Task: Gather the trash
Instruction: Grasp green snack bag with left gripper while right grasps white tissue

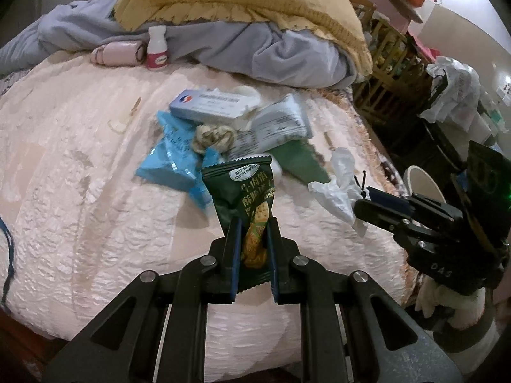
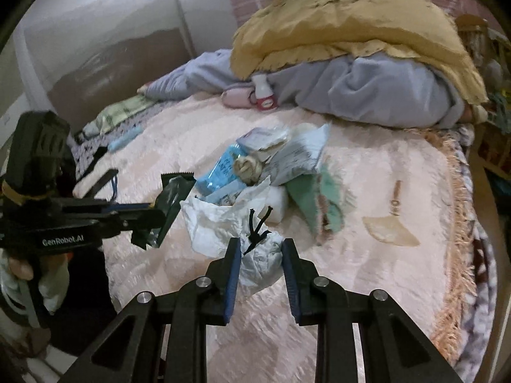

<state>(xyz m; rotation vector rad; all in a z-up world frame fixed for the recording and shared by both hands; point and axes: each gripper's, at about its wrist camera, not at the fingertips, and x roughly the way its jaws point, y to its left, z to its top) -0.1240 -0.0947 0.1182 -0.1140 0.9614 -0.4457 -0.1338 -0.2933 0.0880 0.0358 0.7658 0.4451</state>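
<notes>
1. The dark green biscuit wrapper stands upright between the pads of the left gripper, which is clamped narrow on the wrapper's lower half; the wrapper is lifted clear of the pink bedspread.
2. The crumpled white tissue sits pinched between the pads of the right gripper, with a thin black tie lying across its top; the rest of the tissue spreads out onto the bedspread ahead and to the left of the fingers.
3. Just beyond both grippers lies the remaining heap of litter: a light blue packet, a grey-white wrapper, a small flat box, a knotted scrap and a green piece, all touching or overlapping.
4. Further back, a small white bottle with a red label stands upright beside a pink roll, against a pile of grey and yellow bedding.
5. A pale fan-shaped item lies apart, to the right of the heap.
</notes>
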